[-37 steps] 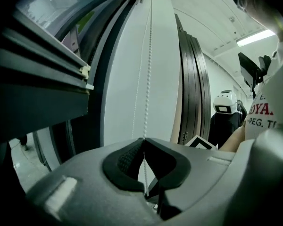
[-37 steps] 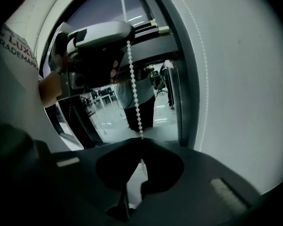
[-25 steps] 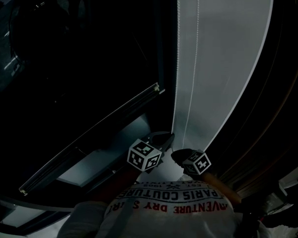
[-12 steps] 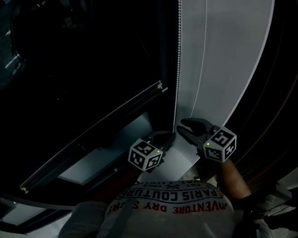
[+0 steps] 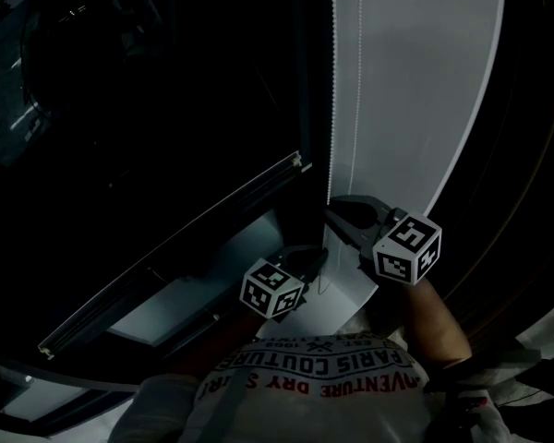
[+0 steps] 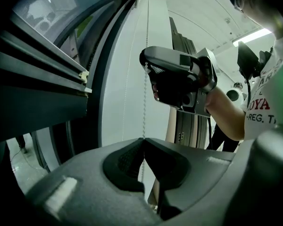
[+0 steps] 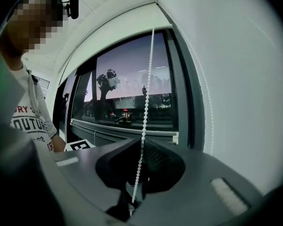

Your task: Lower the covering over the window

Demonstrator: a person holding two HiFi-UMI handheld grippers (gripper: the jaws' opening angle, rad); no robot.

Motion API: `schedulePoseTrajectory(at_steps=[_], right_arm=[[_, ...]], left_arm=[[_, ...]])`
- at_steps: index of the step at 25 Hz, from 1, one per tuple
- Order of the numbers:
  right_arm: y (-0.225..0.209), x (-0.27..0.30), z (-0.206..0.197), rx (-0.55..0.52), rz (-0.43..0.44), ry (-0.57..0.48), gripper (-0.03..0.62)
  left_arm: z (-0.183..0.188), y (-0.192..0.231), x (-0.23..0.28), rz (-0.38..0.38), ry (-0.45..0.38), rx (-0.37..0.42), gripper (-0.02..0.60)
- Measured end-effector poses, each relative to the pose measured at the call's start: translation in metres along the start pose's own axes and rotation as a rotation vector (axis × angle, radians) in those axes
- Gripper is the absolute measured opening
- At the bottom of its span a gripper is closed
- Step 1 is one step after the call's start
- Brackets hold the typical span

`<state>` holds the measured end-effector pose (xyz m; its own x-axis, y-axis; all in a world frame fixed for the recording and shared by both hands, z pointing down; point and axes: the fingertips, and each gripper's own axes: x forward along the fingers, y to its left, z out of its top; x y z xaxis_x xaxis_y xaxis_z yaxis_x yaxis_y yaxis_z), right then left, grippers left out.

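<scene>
Head view first, Jo: where do the two hand-held grippers sit?

Jo: The left hand-held gripper [image 5: 319,255] is low in the middle, clamped shut on the bead chain [image 5: 332,109]. The right hand-held gripper [image 5: 337,213] is just at its 1 o'clock, higher on the same chain. The chain climbs to 12 o'clock along the edge of the white wall [image 5: 415,90].

Sam: And the covering?

Jo: A long rail [image 5: 166,258] with a pale end cap, seemingly the covering's lower edge, slants from beside the chain toward 8 o'clock across the dark window [image 5: 120,81]. The fabric itself I cannot make out.

Sam: Left gripper view?

Jo: Its jaws are pressed together, with the chain pinched at their tips. The right hand-held gripper hangs at 12 o'clock above them, on the chain. The rail's end cap is at 10 o'clock.

Sam: Right gripper view?

Jo: The jaws have just been closing, and their tips meet on the chain. It runs up to 12 o'clock and dangles loose behind the tips. The rail lies toward 9 o'clock, low on the window, with trees showing above it
</scene>
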<state>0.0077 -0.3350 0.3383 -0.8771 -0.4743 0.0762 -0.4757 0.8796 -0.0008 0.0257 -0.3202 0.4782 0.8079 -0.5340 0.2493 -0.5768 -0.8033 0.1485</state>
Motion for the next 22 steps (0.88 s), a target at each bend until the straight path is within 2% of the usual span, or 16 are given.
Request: schedulePoseTrajectory(at_steps=[2, 12, 15, 19, 22], right_arm=[[0.001, 0.0, -0.001, 0.01, 0.001, -0.004, 0.012], [0.001, -0.007, -0.003, 0.025, -0.018, -0.05, 0.008], [-0.002, -0.01, -0.018, 0.019, -0.031, -0.008, 0.008], [-0.003, -0.013, -0.045, 0.052, -0.038, 0.027, 0.008], [0.0, -0.011, -0.073, 0.053, -0.04, 0.085, 0.008]], left_arm=[[0.001, 0.0, 0.0, 0.0, -0.004, -0.001, 0.008], [0.0, 0.003, 0.004, 0.007, -0.019, 0.015, 0.009], [-0.015, 0.003, 0.01, 0.012, 0.012, 0.054, 0.008], [-0.041, 0.007, 0.017, 0.018, 0.047, 0.022, 0.009], [-0.069, 0.009, 0.024, 0.03, 0.103, 0.028, 0.009]])
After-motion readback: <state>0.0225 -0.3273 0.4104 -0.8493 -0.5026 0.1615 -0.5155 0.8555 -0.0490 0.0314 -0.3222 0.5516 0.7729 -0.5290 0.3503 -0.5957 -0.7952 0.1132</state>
